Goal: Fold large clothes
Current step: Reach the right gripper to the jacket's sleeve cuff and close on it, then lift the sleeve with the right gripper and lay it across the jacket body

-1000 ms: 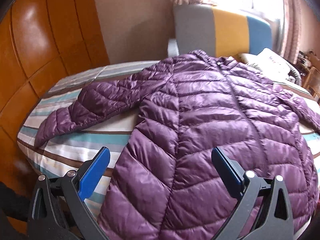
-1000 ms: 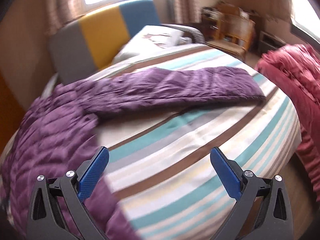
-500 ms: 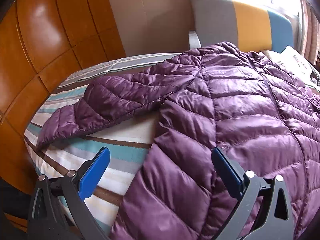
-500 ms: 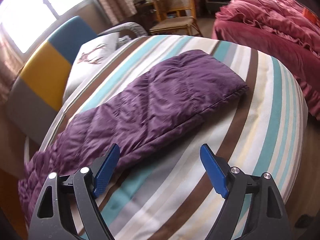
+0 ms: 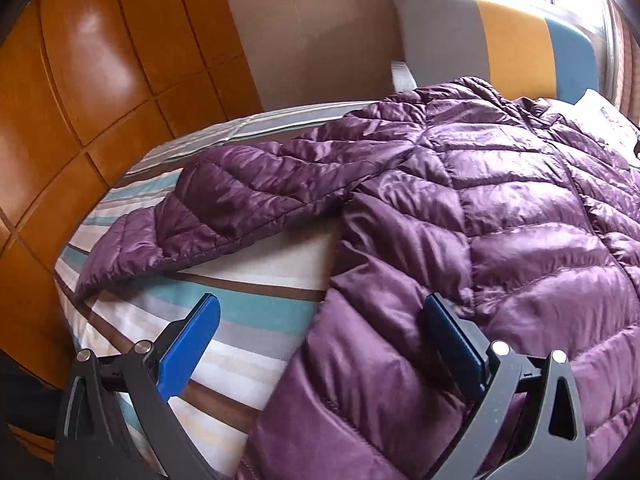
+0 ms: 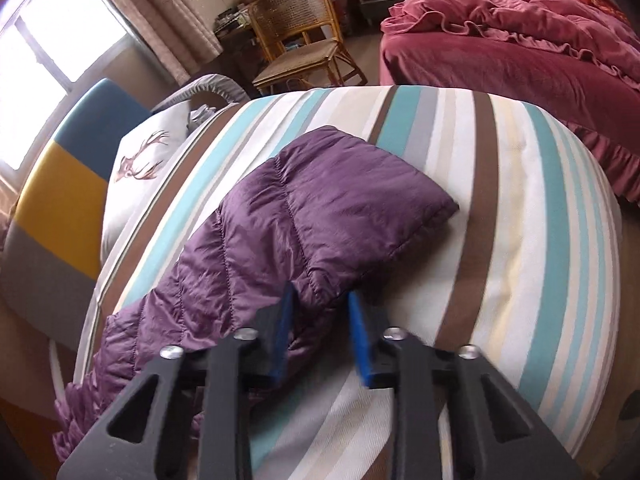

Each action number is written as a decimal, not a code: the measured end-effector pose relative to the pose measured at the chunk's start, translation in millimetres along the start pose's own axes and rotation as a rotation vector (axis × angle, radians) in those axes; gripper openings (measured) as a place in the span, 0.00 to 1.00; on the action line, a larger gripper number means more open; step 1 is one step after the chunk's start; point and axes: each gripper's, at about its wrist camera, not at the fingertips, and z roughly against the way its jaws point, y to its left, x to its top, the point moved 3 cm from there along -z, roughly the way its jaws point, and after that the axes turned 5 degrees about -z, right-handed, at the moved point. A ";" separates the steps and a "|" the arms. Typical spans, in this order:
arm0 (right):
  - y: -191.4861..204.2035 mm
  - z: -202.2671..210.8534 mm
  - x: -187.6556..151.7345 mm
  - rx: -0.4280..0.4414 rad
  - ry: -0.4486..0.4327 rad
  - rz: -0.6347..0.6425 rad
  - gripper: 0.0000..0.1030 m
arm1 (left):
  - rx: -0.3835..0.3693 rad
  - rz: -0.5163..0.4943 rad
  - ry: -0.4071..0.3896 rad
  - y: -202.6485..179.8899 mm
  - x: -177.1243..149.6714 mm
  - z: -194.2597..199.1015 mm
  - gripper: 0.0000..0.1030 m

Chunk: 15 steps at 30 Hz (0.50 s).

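A purple quilted jacket [image 5: 480, 216] lies spread on the striped bed [image 5: 248, 308], one sleeve [image 6: 320, 216] stretched out toward the far edge. The right gripper [image 6: 320, 320] has just been closing, and its fingers [image 6: 282, 332] now pinch the lower edge of that sleeve, a puffy fold bulging between the blue pads. The left gripper [image 5: 320, 340] stands wide, one finger over the bare sheet and the other against the jacket's side hem, holding nothing. The likely trouble from here is the slick shell (down fabric slides easily): a shallow pinch on one edge could slip as the sleeve is lifted across. With the left side ungripped, the body may also drag and bunch, spoiling the fold.
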 end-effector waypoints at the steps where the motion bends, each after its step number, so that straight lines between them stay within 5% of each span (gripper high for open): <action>1: 1.4 -0.8 -0.4 0.017 0.004 0.005 0.13 | 0.000 0.002 0.003 1.1 -0.4 -1.2 0.98; 15: 81.1 65.2 -16.8 0.120 -0.199 0.358 0.09 | -0.015 0.035 0.063 9.9 -10.0 -18.2 0.98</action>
